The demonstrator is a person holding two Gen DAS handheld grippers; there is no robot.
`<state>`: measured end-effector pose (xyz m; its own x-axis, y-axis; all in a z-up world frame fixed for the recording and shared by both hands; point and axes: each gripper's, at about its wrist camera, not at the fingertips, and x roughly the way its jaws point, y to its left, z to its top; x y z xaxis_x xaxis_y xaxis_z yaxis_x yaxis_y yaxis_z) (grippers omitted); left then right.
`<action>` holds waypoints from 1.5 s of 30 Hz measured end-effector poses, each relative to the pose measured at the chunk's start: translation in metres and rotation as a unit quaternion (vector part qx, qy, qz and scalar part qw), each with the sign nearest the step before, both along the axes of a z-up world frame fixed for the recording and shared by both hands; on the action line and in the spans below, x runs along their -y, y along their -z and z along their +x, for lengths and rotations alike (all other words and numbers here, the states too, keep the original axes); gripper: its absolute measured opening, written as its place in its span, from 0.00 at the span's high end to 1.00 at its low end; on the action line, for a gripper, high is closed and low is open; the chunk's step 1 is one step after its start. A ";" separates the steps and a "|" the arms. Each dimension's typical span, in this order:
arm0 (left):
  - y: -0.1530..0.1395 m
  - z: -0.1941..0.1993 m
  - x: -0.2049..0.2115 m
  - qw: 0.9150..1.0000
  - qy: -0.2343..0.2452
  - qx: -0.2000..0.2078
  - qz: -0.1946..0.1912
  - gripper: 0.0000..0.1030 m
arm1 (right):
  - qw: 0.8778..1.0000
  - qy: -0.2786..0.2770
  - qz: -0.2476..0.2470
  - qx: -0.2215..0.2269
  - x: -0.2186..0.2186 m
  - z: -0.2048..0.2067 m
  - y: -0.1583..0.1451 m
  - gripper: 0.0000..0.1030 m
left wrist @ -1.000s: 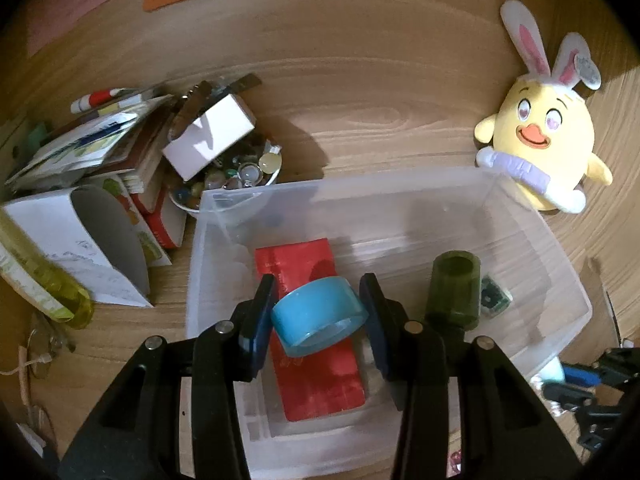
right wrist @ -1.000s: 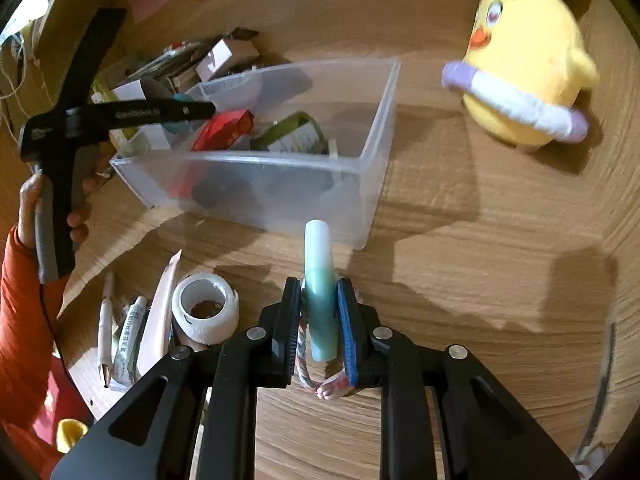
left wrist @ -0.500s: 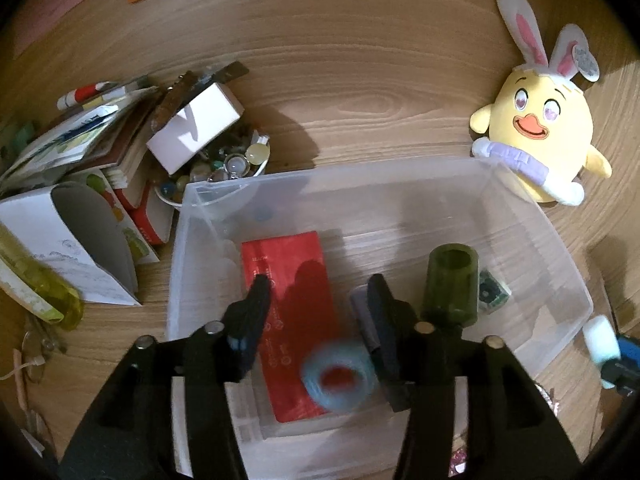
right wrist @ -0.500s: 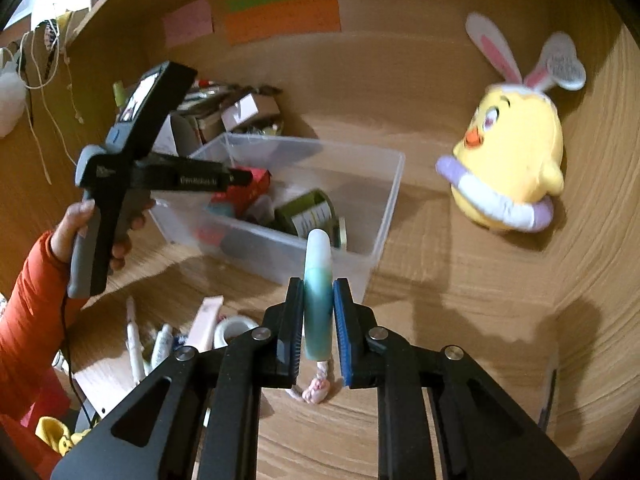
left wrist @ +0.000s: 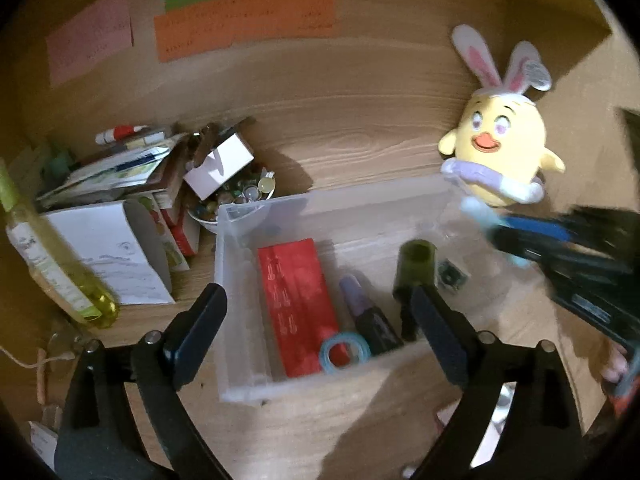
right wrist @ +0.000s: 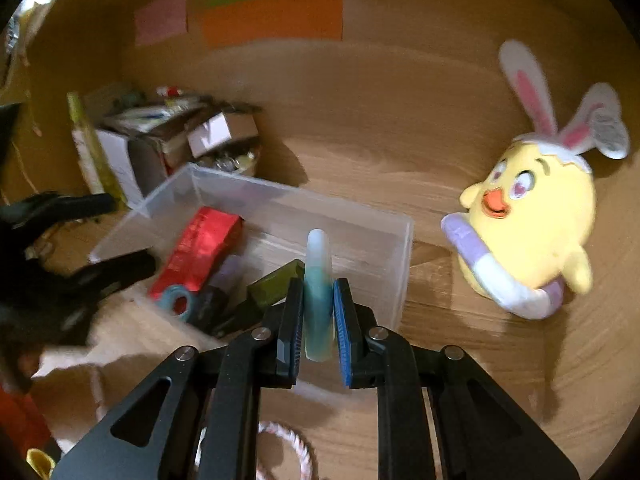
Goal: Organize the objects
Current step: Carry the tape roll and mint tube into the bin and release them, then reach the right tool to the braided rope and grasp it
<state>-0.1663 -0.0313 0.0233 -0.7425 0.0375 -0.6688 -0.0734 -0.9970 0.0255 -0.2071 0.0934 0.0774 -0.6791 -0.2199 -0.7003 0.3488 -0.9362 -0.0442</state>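
A clear plastic bin (left wrist: 236,288) sits on the wooden desk. It holds a red box (left wrist: 296,300), a blue tape roll (left wrist: 344,351), a purple-capped marker (left wrist: 366,316) and a dark green cup (left wrist: 416,268). My left gripper (left wrist: 320,320) is open and empty above the bin's near side. My right gripper (right wrist: 318,312) is shut on a teal-and-white disc (right wrist: 318,280), held on edge over the bin's (right wrist: 400,264) right end. The red box (right wrist: 200,248) and blue tape roll (right wrist: 176,302) also show in the right wrist view. The right gripper with the disc shows blurred at the left view's right edge (left wrist: 532,236).
A yellow chick plush with bunny ears (left wrist: 500,152) stands right of the bin. A pile of books, cartons and a bowl of beads (left wrist: 240,196) lies left of the bin, with a yellow-green bottle (left wrist: 52,272). Coloured paper notes (left wrist: 244,20) hang on the back wall.
My left gripper opened, dropped the blue tape roll into the bin and pulled back. My right gripper rose and carried the disc over the bin's right end.
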 end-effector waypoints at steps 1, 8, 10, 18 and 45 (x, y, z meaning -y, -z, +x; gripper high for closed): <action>0.000 0.008 -0.001 1.000 0.004 -0.003 -0.003 0.07 | 1.000 0.001 0.003 0.006 0.001 -0.005 0.004 0.87; 0.015 0.049 -0.007 1.000 0.029 0.003 -0.010 0.07 | 0.999 0.007 0.016 0.042 0.007 -0.022 0.029 0.87; 0.020 0.060 -0.008 0.999 0.034 0.005 -0.012 0.07 | 0.999 0.007 0.013 0.049 0.006 -0.021 0.032 0.87; 0.043 0.102 0.001 0.999 0.036 0.032 0.009 0.07 | 0.999 0.003 0.008 0.039 0.002 0.001 0.020 0.80; 0.082 0.079 -0.017 0.990 0.096 0.097 -0.019 0.06 | 0.996 -0.035 0.029 0.070 -0.034 0.101 0.074 0.39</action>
